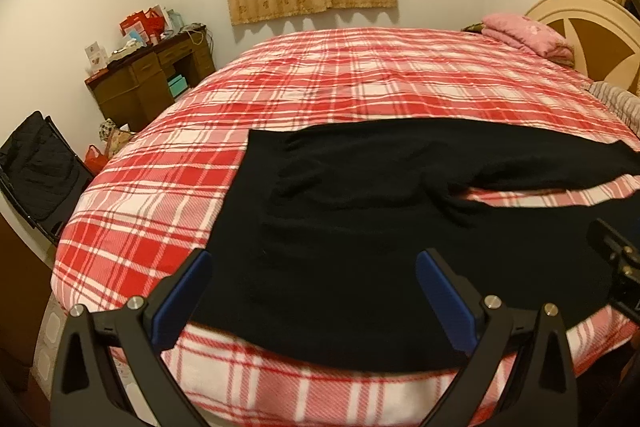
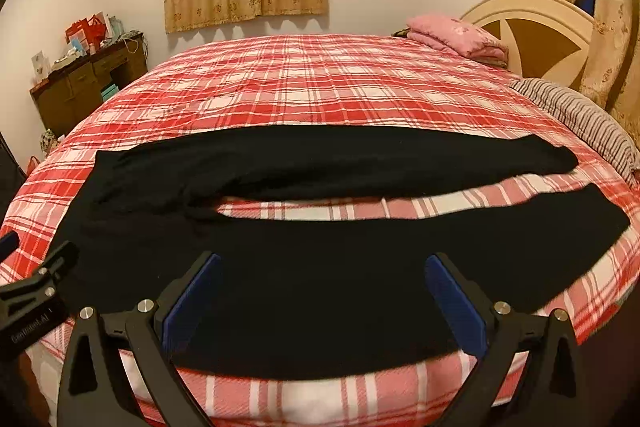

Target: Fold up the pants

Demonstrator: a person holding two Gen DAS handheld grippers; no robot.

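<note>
Black pants (image 2: 320, 267) lie flat on the red plaid bed (image 2: 320, 83), waist at the left, both legs stretched to the right with a strip of plaid between them. They also show in the left wrist view (image 1: 360, 227). My left gripper (image 1: 314, 263) is open and empty, hovering over the near edge of the waist end. My right gripper (image 2: 322, 267) is open and empty, hovering over the near leg. The left gripper's body (image 2: 36, 291) shows at the left edge of the right wrist view.
A folded pink blanket (image 2: 456, 35) and a striped pillow (image 2: 576, 119) lie by the cream headboard (image 2: 532, 35). A cluttered brown desk (image 1: 152, 79) stands at the far left wall. A black chair (image 1: 40, 171) stands left of the bed.
</note>
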